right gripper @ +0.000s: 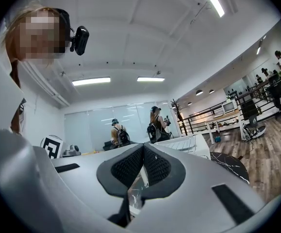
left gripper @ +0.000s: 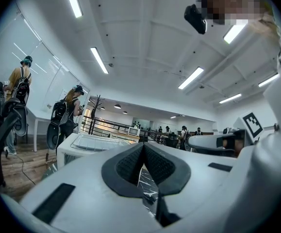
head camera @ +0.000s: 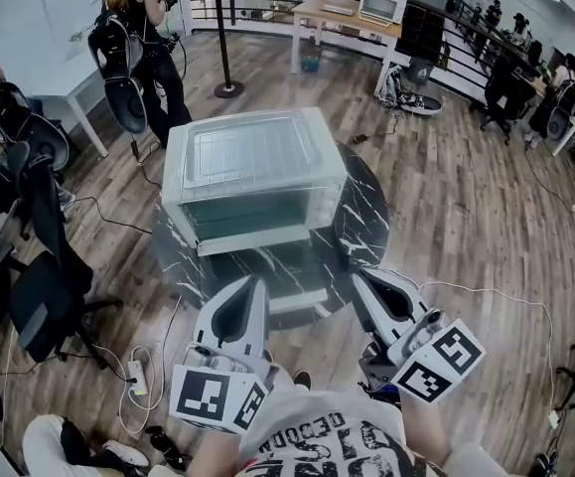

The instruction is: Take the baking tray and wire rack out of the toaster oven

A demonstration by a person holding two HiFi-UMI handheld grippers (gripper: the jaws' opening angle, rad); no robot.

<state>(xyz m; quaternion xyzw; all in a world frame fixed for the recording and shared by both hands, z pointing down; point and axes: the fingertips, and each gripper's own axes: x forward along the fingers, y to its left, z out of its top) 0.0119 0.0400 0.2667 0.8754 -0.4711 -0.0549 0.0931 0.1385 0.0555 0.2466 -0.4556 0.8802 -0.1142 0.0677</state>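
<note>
Jaws of the left gripper (head camera: 256, 284) and right gripper (head camera: 359, 280) are pressed together, empty; the toaster oven (head camera: 252, 167) stands just ahead of them on the table (head camera: 366, 207).

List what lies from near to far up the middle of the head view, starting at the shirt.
The shirt → left tool and right tool, side by side → toaster oven → pole stand → wooden table.

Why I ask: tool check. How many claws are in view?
2. The left claw is in front of the toaster oven, to its left; the right claw likewise, to its right. Both shut, empty; none hidden.
</note>
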